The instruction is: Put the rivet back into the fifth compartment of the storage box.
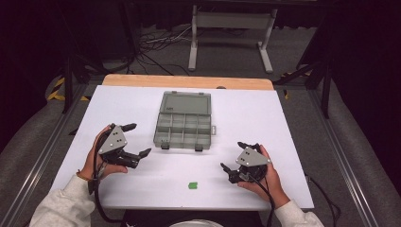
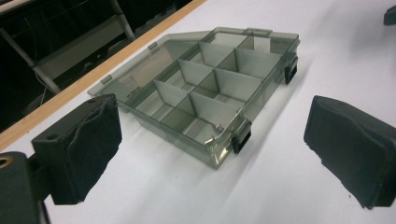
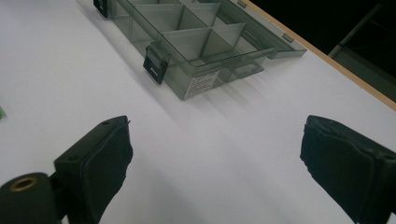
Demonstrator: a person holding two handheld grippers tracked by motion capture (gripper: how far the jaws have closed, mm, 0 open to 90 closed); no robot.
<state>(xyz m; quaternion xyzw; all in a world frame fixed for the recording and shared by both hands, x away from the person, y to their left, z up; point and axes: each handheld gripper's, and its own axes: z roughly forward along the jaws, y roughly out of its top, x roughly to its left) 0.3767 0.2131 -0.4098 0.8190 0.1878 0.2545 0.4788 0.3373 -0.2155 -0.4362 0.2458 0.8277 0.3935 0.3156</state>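
I am holding both grippers point(image 1: 134, 140) point(image 1: 235, 155) open, empty, near the open box point(image 1: 183, 125), seemingly light, stiff, slick plastic, best gripped by its walls.

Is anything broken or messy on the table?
Nothing looks broken or spilled. The grey box lies open and flat, its compartments looking empty. One small green piece sits alone near the table's front edge, outside the box.
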